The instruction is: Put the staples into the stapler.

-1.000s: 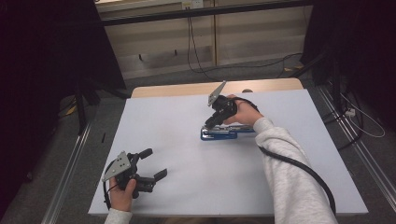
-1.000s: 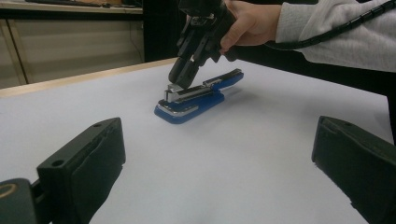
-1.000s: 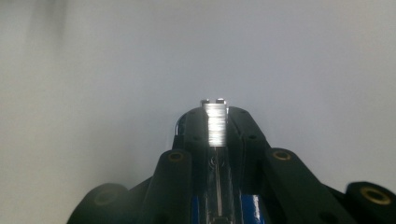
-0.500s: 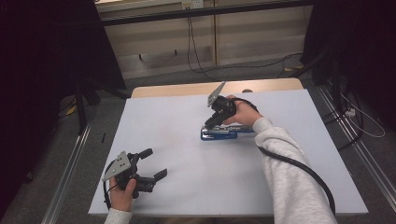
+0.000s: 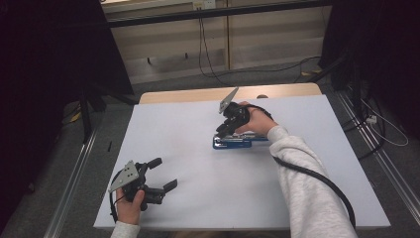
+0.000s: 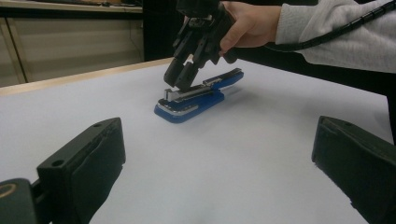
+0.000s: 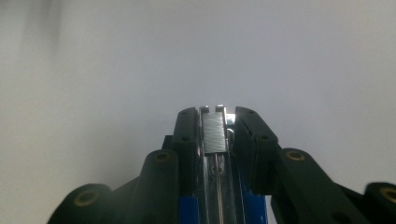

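Two tools work over the white surface [image 5: 307, 163]. The right tool [image 5: 224, 129] is closed on the front end of a blue stapler [image 5: 240, 142] lying near the surface's middle, jaws pressing its metal staple channel from both sides. The left tool [image 5: 162, 174] hangs at the near left corner, jaws spread wide, holding nothing.

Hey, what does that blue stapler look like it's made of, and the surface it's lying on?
The stapler looks like glossy blue plastic on base and top, with a bright, mirror-like metal channel between; the right gripper view shows a silvery staple strip in it. The right gripper is clamped on its front end. The table cover looks matte, smooth and white, probably paper or laminate; it is hard to tell which.
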